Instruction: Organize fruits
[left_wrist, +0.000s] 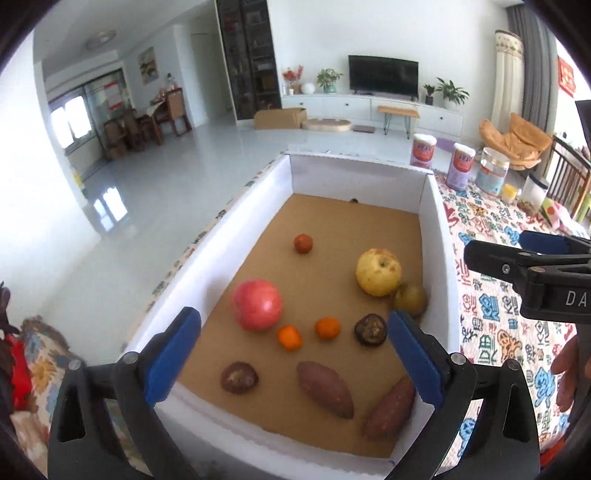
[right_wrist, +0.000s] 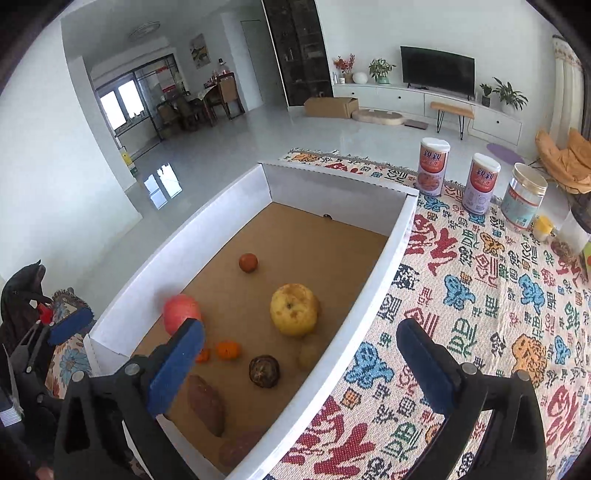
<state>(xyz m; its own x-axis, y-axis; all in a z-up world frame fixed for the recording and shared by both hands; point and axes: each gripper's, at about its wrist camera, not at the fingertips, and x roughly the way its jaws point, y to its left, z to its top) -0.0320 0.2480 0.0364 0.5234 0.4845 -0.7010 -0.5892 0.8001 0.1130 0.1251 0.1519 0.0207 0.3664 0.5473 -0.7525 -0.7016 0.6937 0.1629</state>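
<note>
Fruit fills a white box (left_wrist: 229, 236) with a brown cardboard floor, set on a worktop under a patterned cloth (right_wrist: 480, 295). We count a pinkish-red apple (left_wrist: 257, 303), a bruised yellow apple (left_wrist: 378, 272), a dull green fruit (left_wrist: 412, 298) touching it, a small dark red fruit (left_wrist: 303, 243) alone toward the far wall, two little oranges (left_wrist: 290, 337) side by side, two dark brown round fruits (left_wrist: 370, 329), and two reddish-brown sweet potatoes (left_wrist: 325, 388). The sweet potatoes are the only long pieces: in the left view the nearer-centre one slants from upper left to lower right, the other (left_wrist: 388, 406) from upper right to lower left, their lower ends close together near the box's near right corner.

We hold the left gripper (left_wrist: 293, 356) over the near end of the box, its blue-padded jaws spread wide and gripping nothing; the oranges and one brown fruit show between them, lower down in the box, and the pinkish-red apple lies just beyond the left pad. Our right gripper (right_wrist: 301, 363) straddles the box's right wall, jaws likewise wide and empty, one pad over the box interior, the other over the cloth. Three jars (right_wrist: 434, 166) stand on the cloth beyond the box.
</note>
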